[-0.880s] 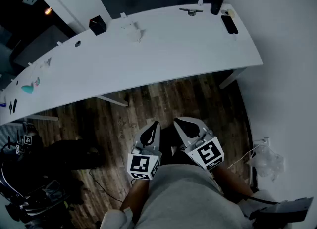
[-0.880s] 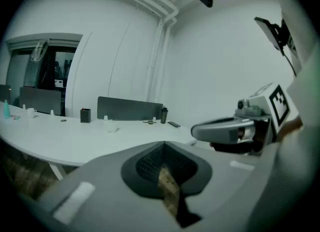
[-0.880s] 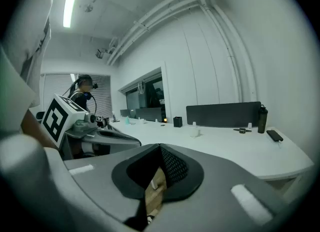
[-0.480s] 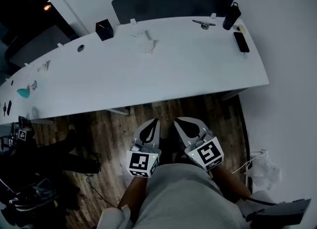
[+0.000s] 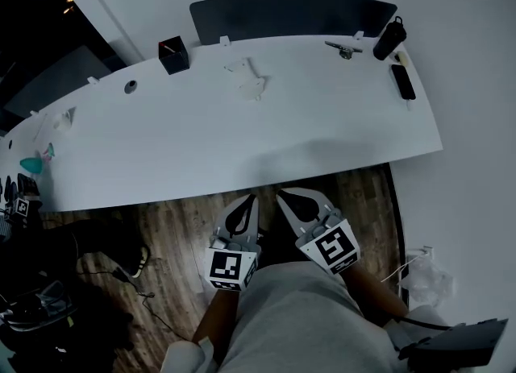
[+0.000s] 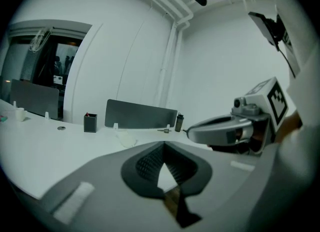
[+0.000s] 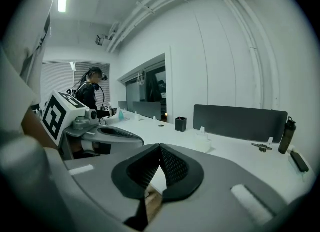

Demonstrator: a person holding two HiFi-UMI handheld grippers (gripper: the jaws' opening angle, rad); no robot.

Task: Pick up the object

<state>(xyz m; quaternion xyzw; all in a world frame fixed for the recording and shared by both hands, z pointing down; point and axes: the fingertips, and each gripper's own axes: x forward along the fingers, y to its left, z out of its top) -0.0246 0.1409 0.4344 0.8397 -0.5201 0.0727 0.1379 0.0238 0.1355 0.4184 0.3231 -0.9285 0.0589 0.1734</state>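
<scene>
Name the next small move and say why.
Probably reach forward toward the desk: left gripper and right gripper hang shut and empty over the floor, short of the desk's edge, with nothing in reach.

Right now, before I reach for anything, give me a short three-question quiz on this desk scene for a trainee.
1. True or false: the left gripper and the right gripper are both shut and empty.
2. Which stands nearest the phone on the desk? A. dark bottle B. kettle C. lamp
3. Over what do both grippers hang, short of the desk?
Key: 1 true. 2 A. 3 the wooden floor.
</scene>
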